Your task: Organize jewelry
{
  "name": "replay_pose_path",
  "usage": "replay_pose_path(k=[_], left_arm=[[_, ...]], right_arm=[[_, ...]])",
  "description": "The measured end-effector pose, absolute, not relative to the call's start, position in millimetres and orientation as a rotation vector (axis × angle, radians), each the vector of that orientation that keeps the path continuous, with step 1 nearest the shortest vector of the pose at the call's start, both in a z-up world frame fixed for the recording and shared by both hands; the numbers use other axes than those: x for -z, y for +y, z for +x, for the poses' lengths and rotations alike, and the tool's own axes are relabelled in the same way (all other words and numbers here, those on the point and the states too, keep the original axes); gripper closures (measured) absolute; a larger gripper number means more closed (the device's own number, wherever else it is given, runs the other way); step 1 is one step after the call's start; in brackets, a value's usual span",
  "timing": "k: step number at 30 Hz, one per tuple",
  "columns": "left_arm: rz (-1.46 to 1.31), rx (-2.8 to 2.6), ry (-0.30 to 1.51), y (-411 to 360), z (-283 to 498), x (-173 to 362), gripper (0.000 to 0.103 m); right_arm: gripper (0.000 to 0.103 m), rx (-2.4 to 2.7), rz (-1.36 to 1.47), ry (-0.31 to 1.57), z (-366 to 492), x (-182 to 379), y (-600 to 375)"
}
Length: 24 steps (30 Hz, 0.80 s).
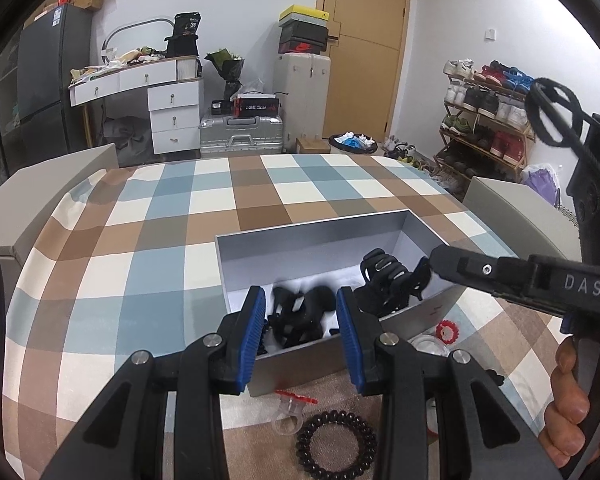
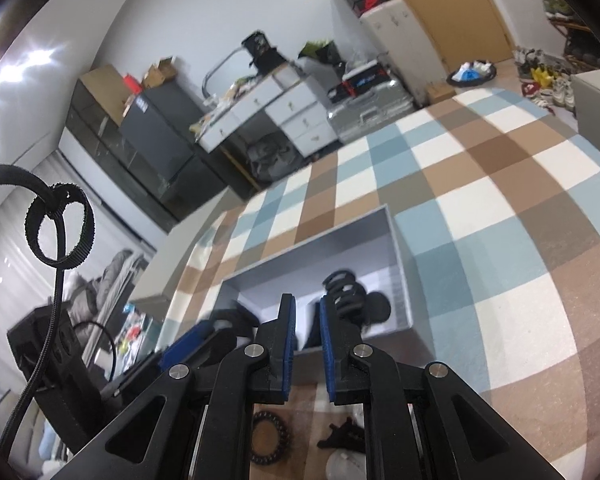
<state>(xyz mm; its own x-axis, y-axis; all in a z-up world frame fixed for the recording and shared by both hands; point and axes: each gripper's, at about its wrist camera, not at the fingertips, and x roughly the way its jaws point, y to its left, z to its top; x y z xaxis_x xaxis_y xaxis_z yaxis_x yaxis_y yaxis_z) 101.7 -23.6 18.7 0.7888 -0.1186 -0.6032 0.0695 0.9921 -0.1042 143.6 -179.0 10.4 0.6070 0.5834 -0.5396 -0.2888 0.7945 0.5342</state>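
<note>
An open grey box (image 1: pixel 312 236) (image 2: pixel 400 264) stands on the checked tablecloth and holds a pile of black hair accessories (image 1: pixel 300 316). On the right of that pile rests a black claw clip (image 1: pixel 384 276) (image 2: pixel 344 288). My left gripper (image 1: pixel 302 316) hovers open over the box's near wall with nothing between its blue pads. From the right, my right gripper (image 1: pixel 430 264) (image 2: pixel 306 320) reaches into the box. Its tip sits beside the claw clip and its jaws stand narrowly apart, with nothing pressed between them. A hand (image 1: pixel 572 400) holds its grip.
In front of the box lie a black beaded ring (image 1: pixel 336 446) (image 2: pixel 270 436), a clear ring with a red piece (image 1: pixel 290 412), a red toothed item (image 1: pixel 448 330) and a small black clip (image 2: pixel 342 436). Grey chair backs (image 1: pixel 40 208) (image 1: pixel 516 208) flank the table.
</note>
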Motion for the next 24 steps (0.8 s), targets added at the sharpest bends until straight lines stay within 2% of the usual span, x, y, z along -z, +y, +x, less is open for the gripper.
replay_pose_path(k=[1,3,5,6,8,11,12,13,14,24], left_arm=[[-0.082,0.111,0.661,-23.5,100.7,-19.1,0.071],[-0.079,0.124,0.669,-24.6,96.9,-21.9,0.061],[-0.075,0.135,0.667,-25.4,90.6,-25.3,0.043],[-0.075,0.14,0.67,-25.5,86.5,-26.9,0.039],[-0.077,0.145,0.679,-25.5,79.0,-28.5,0.025],[-0.061,0.157,0.687,-26.2,67.5,-27.6,0.018],[-0.049,0.161,0.692,-26.6,64.0,-26.1,0.016],[-0.044,0.157,0.7,-26.3,62.1,-24.3,0.011],[-0.044,0.153,0.708,-25.7,60.5,-22.2,0.001],[-0.026,0.122,0.793,-17.9,64.6,-1.1,0.001]], right_arm=[[0.084,-0.522,0.401,0.767,141.2,-11.9,-178.0],[0.073,-0.526,0.384,0.757,135.7,-15.9,-179.4],[0.056,-0.536,0.375,0.753,130.7,-20.9,-183.2],[0.051,-0.538,0.364,0.756,127.6,-23.7,-185.5],[0.025,-0.54,0.343,0.764,121.5,-28.3,-191.3],[0.007,-0.502,0.282,0.788,116.0,-30.2,-197.8],[0.006,-0.491,0.253,0.811,116.2,-28.4,-197.8],[0.006,-0.479,0.217,0.846,116.3,-24.7,-197.5],[0.006,-0.47,0.185,0.882,116.7,-19.6,-197.0],[0.007,-0.486,0.133,1.038,115.8,23.7,-188.8]])
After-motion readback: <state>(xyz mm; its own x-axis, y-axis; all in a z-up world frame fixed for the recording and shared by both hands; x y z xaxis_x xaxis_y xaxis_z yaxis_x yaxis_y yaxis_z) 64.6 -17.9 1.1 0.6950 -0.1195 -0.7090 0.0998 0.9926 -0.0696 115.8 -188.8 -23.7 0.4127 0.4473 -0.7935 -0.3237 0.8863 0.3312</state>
